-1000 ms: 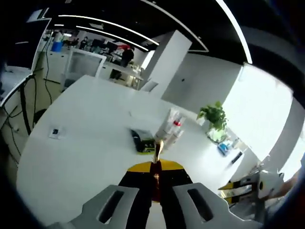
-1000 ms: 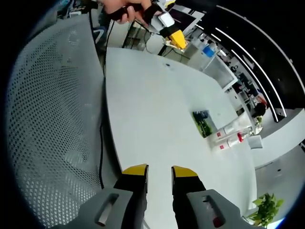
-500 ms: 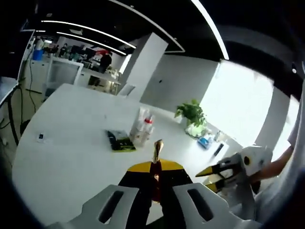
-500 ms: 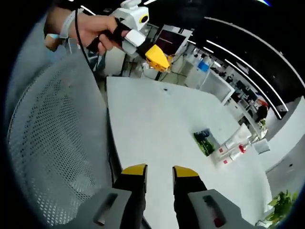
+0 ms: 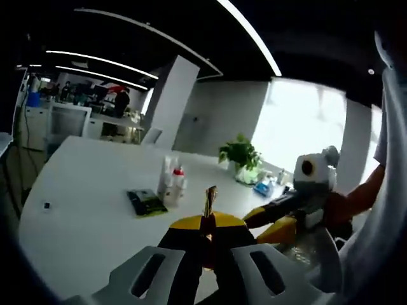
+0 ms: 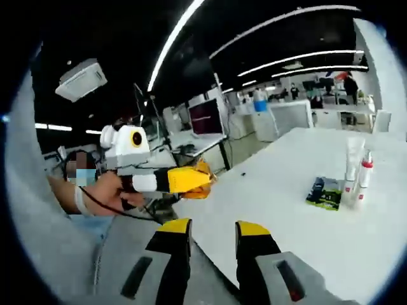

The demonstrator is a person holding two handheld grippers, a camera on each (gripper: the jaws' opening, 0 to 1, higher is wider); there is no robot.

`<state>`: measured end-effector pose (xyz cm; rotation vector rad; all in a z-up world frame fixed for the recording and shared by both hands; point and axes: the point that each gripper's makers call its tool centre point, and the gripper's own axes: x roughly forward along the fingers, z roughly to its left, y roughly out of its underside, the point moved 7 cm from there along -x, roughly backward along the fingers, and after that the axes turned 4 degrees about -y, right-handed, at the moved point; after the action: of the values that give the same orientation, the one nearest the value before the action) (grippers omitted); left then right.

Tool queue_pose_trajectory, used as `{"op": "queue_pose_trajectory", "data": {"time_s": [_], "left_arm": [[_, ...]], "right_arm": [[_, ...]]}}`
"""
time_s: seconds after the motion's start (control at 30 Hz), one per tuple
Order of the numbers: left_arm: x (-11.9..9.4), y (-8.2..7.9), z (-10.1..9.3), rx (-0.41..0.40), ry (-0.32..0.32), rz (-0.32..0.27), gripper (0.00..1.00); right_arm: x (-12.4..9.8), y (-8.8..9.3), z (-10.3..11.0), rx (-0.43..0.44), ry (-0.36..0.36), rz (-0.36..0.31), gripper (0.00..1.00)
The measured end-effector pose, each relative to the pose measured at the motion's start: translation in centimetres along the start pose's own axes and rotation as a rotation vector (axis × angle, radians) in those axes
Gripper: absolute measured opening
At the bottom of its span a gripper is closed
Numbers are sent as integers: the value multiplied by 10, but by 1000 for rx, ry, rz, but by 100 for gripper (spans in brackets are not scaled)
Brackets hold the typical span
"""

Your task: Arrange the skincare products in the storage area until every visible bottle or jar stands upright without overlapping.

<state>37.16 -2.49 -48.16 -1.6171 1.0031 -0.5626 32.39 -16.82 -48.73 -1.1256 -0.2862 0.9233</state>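
Two white bottles [image 5: 167, 180], one with a red cap [image 5: 179, 171], stand upright beside a flat dark green box [image 5: 145, 202] on the white table [image 5: 82, 216]. My left gripper [image 5: 205, 222] is shut on a slim dark stick with a gold tip [image 5: 210, 194], held up above the table's near edge. From the right comes my right gripper [image 5: 254, 222], its yellow jaws apart. In the right gripper view my right gripper [image 6: 213, 230] is open with nothing in it, and the left gripper [image 6: 191, 180] is held by a hand [image 6: 105, 190]. The bottles [image 6: 355, 171] and box [image 6: 324, 192] stand far right.
A potted plant [image 5: 240, 154] and small blue items [image 5: 264, 186] sit at the table's far end. Desks, monitors [image 6: 206, 117] and people fill the office behind. A grey sleeve [image 6: 51, 254] lies at the lower left of the right gripper view.
Both cameras have swung round, so the two grippers now face each other at close range. The left gripper keeps its hold on the stick. Bottles and box have not moved.
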Motion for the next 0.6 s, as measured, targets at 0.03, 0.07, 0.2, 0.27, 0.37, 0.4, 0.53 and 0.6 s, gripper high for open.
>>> {"op": "queue_pose_trajectory", "data": {"time_s": [0.03,0.07,0.2,0.27,0.37,0.4,0.53,0.6], "left_arm": [[0,0,0,12,-3,-2,4],[0,1,1,14,-1,0,4],[0,0,1,15,6,-6,4],[-1,0,-1,26,10,-9,4],[-1,1,-4,49,22,-6,4],[-1,1,-5,52,27,-6,4],[-1,1,-7,59,46,-6,5],[-1,0,-9,59,64,-9,5]], "right_arm": [[1,-1,0,18,-6,-3,16],[2,-2,0,18,-18,-7,16],[5,-1,-1,71,-34,-11,12],[7,-1,0,89,-44,-14,11],[9,0,3,122,-64,-20,9],[9,0,4,134,-71,-24,9],[11,-1,5,152,-84,-42,6],[12,-2,7,171,-105,-51,2]]}}
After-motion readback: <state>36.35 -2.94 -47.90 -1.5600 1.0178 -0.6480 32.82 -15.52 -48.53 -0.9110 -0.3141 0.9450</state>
